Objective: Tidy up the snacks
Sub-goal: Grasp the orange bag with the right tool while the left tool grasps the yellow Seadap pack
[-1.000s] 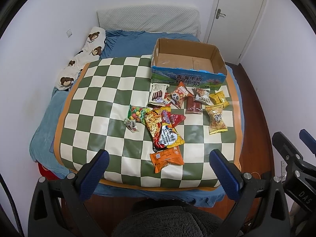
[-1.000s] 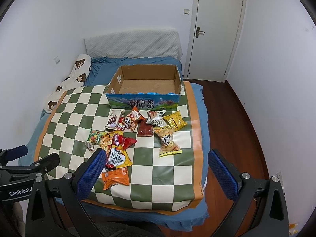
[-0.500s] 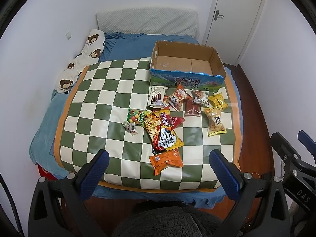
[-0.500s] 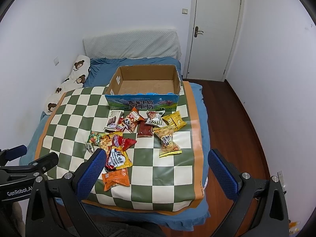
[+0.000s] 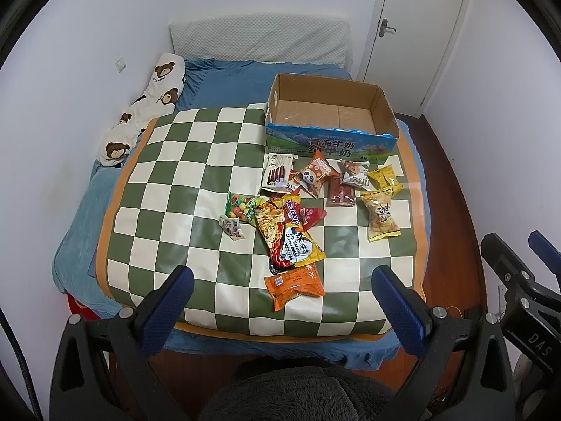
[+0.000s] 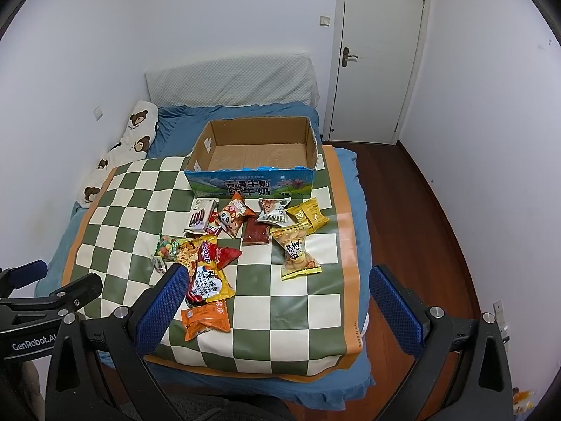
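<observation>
Several snack packets lie on a green-and-white checkered mat (image 5: 168, 182) (image 6: 298, 301) on a bed. An orange packet (image 5: 294, 285) (image 6: 205, 319) lies nearest me, behind it a noodle packet (image 5: 291, 242) (image 6: 207, 277). A yellow cracker bag (image 5: 380, 214) (image 6: 296, 251) lies to the right. An open cardboard box (image 5: 329, 140) (image 6: 252, 179) with a blue printed front stands empty behind them. My left gripper (image 5: 280, 301) and right gripper (image 6: 277, 305) hover open at the mat's near edge, holding nothing.
A bear-print pillow (image 5: 147, 105) (image 6: 122, 154) lies along the left wall on the blue sheet (image 5: 228, 84). A white headboard pad (image 6: 231, 80) leans at the back. A shut white door (image 6: 378, 56) and wooden floor (image 6: 413, 210) are to the right.
Both grippers have drawn slightly back and up from the bed, so the mat and snacks sit a little farther away. Nothing on the mat has moved.
</observation>
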`<state>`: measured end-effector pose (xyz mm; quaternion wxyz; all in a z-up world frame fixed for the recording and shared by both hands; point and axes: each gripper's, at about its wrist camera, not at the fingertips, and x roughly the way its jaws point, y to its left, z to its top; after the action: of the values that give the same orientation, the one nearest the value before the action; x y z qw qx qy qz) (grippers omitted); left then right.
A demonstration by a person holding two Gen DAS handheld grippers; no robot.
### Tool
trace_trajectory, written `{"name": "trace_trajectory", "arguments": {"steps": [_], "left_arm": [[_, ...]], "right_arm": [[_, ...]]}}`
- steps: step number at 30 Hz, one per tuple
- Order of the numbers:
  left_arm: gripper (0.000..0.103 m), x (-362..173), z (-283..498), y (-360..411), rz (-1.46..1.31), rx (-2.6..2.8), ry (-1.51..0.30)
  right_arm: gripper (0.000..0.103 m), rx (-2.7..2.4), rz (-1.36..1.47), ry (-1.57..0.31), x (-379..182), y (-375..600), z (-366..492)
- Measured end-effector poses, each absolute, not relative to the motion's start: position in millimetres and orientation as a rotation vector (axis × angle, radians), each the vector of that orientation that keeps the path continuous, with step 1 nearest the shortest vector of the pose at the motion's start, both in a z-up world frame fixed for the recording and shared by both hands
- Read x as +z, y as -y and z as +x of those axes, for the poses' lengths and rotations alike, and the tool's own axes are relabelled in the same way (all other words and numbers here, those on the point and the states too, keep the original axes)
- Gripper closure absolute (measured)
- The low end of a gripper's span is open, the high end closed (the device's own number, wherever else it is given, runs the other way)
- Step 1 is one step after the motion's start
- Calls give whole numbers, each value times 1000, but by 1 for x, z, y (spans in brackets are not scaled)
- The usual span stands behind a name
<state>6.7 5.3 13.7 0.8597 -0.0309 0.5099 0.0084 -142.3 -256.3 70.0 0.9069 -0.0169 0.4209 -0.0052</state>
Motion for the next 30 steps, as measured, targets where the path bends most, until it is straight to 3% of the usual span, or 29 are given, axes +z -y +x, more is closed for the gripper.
{"name": "trace_trajectory", "arguments": {"steps": [23, 30], "left_arm": [[0, 16, 10, 2, -70, 30, -1066], [0, -44, 36, -17, -50, 127, -1136]], "right_arm": [[0, -15, -24, -869, 74, 256, -143], [0, 9, 106, -983, 34, 265, -118]]}}
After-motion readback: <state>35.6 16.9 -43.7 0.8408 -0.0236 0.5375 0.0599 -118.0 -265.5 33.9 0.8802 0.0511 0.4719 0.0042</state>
